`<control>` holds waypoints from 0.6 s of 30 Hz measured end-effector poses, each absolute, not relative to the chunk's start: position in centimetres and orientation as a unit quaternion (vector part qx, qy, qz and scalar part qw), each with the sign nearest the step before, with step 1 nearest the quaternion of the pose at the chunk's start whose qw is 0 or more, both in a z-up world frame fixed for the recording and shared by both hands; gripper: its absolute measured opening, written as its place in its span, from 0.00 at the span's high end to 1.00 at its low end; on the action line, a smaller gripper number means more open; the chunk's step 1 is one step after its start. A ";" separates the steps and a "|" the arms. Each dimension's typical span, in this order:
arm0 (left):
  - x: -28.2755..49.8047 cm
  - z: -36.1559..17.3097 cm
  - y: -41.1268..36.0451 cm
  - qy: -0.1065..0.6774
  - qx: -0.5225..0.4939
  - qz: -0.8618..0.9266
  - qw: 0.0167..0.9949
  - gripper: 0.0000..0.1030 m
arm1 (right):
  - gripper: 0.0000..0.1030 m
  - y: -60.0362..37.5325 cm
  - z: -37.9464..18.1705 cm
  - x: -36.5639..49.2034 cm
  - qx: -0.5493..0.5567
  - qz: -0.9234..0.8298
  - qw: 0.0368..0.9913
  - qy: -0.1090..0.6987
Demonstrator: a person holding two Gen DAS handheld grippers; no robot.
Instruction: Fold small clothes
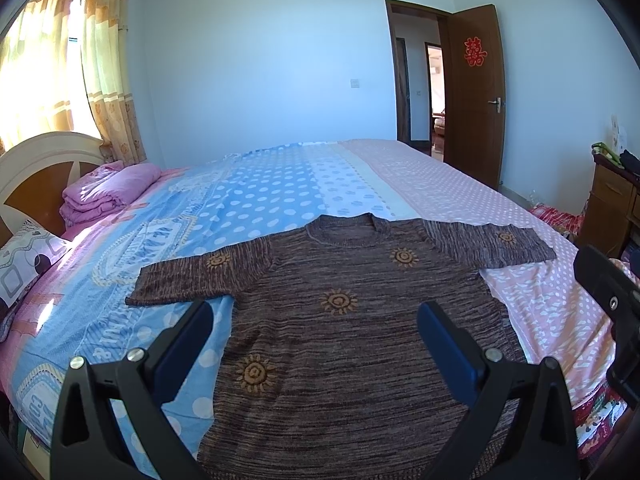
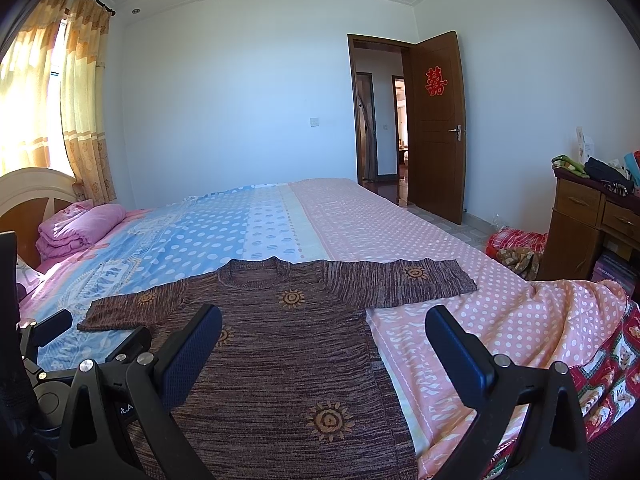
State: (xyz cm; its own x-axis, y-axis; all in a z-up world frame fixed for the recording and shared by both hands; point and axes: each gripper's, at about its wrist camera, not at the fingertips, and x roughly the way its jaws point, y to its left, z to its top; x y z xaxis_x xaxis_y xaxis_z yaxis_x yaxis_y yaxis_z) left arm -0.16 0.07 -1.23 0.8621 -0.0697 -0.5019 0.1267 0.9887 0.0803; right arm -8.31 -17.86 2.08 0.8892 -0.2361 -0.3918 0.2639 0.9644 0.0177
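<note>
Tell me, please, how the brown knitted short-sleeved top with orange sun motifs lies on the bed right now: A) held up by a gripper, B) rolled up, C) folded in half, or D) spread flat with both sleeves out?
D: the brown knitted top lies spread flat on the bed, both sleeves stretched sideways, and both grippers are open and hold nothing.

Bed (image 1: 420, 184), brown sweater (image 1: 360, 320) flat, perhaps folded pink quilt (image 1: 108, 192)

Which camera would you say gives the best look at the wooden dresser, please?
The right wrist view: the dresser shows its front, drawers and cluttered top. In the left wrist view the dresser is squeezed against the frame's right edge, partly cut off.
</note>
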 end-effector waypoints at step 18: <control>1.5 -2.6 0.4 0.279 0.045 -0.050 0.958 0.00 | 0.01 -18.3 1.0 -7.4 0.035 -0.134 0.968 0.211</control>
